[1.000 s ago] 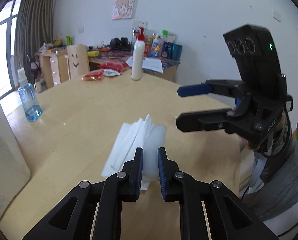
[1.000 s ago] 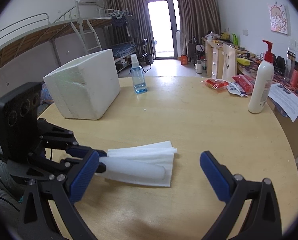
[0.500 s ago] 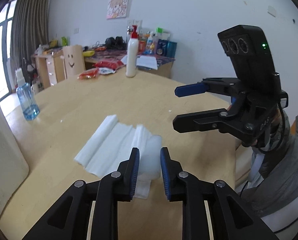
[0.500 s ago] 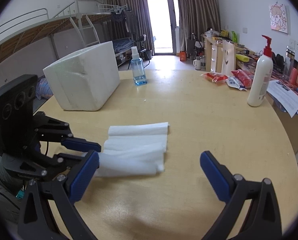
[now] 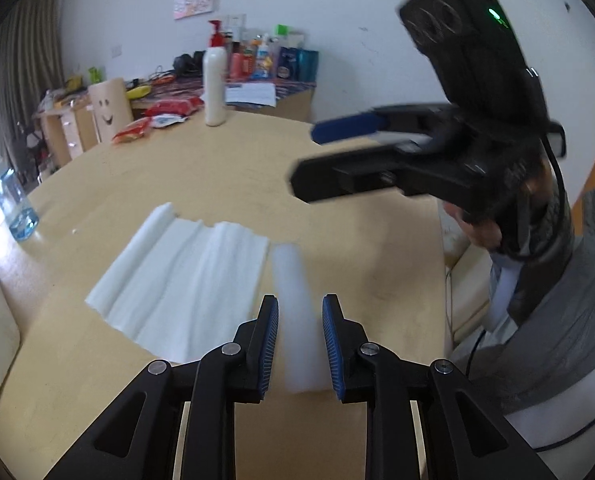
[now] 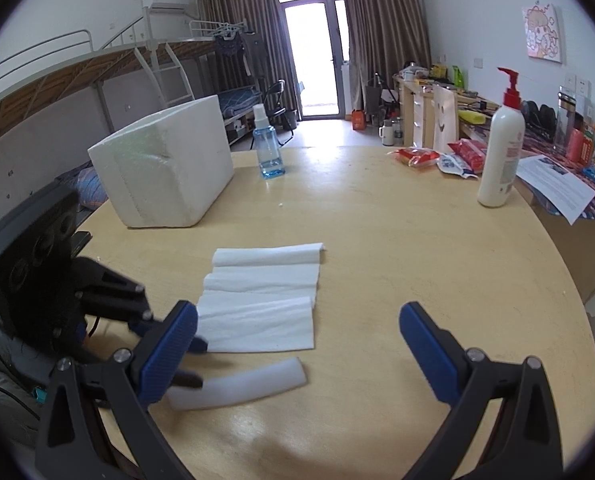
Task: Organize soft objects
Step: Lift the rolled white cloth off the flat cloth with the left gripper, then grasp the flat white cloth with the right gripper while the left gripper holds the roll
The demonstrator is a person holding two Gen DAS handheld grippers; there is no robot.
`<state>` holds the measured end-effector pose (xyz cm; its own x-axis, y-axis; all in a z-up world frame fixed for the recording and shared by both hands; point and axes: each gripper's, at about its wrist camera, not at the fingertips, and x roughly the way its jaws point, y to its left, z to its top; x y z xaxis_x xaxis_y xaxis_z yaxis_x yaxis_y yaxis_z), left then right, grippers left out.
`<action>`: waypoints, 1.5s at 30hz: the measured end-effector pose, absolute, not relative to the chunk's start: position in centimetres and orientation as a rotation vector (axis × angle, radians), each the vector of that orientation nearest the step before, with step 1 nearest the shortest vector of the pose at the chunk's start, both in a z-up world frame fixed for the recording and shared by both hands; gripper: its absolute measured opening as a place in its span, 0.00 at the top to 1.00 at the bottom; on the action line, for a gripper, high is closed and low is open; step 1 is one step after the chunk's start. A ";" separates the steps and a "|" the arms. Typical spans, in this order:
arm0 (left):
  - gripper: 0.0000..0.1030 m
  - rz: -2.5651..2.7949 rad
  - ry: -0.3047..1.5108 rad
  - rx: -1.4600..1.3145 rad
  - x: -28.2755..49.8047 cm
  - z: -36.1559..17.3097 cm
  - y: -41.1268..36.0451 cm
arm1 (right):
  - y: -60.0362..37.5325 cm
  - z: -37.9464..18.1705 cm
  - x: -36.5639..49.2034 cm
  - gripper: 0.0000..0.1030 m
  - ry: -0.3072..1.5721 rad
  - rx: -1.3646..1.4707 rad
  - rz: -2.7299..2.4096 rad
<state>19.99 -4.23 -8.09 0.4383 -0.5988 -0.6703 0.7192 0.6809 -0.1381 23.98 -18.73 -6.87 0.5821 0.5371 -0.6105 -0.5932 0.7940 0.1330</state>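
Foam roll [image 6: 249,386] and white cloth [image 6: 261,296] both lie on the round wooden surface [image 6: 417,260], toward its near edge in the right wrist view. The largest thing on the surface is a white foam box [image 6: 165,168], far off at 10 o'clock from the cloth.

The cloth is spread flat in soft ridged folds. The roll lies just beside its near edge at 6 o'clock, apart from it, with bare wood between them. In the left wrist view the cloth [image 5: 185,280] sits at 10 o'clock from the fingers, and the roll [image 5: 293,280] runs straight out ahead at 12 o'clock.

The left gripper [image 5: 299,300] has its fingers set narrow with the near end of the roll between them. The blue pads [image 5: 269,336] sit against the roll's two sides. Seen from the right wrist, the same gripper [image 6: 198,363] comes in from 9 o'clock at the roll's end, which is blurred and partly hidden there.

The right gripper [image 6: 297,308] has its fingers spread wide and holds nothing. The cloth and the roll's free end show in the gap between them. From the left wrist it [image 5: 309,160] hangs above the surface at 2 o'clock, well clear of the roll.

Farther back stand a white pump bottle [image 6: 501,148] at 2 o'clock, a blue spray bottle [image 6: 269,152] at 12 o'clock and red snack packets [image 6: 417,156] between the two.
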 end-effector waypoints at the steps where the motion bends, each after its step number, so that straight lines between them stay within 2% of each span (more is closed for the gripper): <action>1: 0.76 -0.830 0.758 0.193 19.9 -8.1 -4.7 | -18.8 -6.9 24.0 0.01 0.684 -0.085 0.658; 4: 0.66 -0.853 0.759 0.231 19.1 -8.1 -5.8 | -19.0 -7.0 23.9 0.01 0.684 -0.076 0.656; 13: 0.65 -0.770 0.800 0.286 19.7 -9.4 -6.7 | -19.2 -7.3 23.6 0.01 0.685 -0.074 0.665; 15: 0.68 -0.767 0.816 0.295 19.6 -9.7 -6.9 | -19.2 -7.4 23.6 0.01 0.686 -0.073 0.668; 16: 0.78 -0.768 0.824 0.303 19.6 -9.8 -7.0 | -19.2 -7.4 23.6 0.01 0.686 -0.073 0.668; 20: 0.84 -0.756 0.828 0.318 19.9 -10.0 -7.5 | -18.9 -7.3 23.6 0.01 0.688 -0.076 0.677; 29: 0.84 -0.715 0.759 0.256 19.3 -8.1 -5.3 | -16.8 -6.6 23.6 0.01 0.672 -0.110 0.712; 45: 0.84 -0.478 0.655 0.066 17.3 -5.6 4.1 | -11.0 -8.6 24.6 0.01 0.789 -0.236 0.756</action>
